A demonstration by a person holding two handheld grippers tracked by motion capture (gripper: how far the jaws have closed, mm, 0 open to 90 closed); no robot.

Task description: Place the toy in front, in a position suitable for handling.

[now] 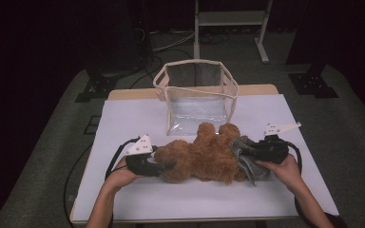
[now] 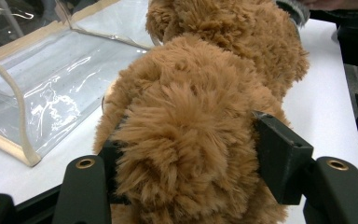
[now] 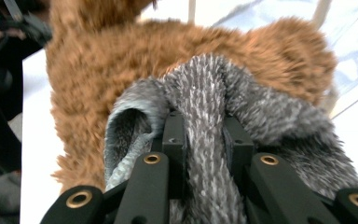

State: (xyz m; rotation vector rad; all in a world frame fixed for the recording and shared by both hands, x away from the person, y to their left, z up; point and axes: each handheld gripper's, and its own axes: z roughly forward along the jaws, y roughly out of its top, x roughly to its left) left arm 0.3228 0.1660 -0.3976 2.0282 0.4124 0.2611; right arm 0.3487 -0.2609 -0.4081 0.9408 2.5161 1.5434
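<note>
So the brown plush bear (image 1: 202,154) is lying on its side across the lower middle of the high view, on the white table (image 1: 133,194), just in front of the clear bag (image 1: 197,95) with the beige trim, which stands open at the top centre. The bear's upper limbs look like they touch the bag's front wall, but I can't say for sure.

The left gripper (image 1: 164,166) is at the bear's left end. In the left gripper view its jaws sit either side of a fat tuft of fur (image 2: 182,154), and the pile bulges out between them, so I read it as pinching the bear, fairly loosely. The right gripper (image 1: 247,148) at the right end is pressed together on a fold of the grey fuzzy cloth (image 3: 209,140) the bear wears; the right gripper view shows that fold squeezed thin between the pads.

Handling-wise, I'd guess this thing is light, squashy and floppy. Nothing fragile, not slippery either since the fur gives the pads plenty to bite. The catch is that it will sag in the middle when lifted from both ends, and a grip on cloth alone might just tug the garment instead of the body. I'd grab deeper, into stuffing, at a limb or the torso.
</note>
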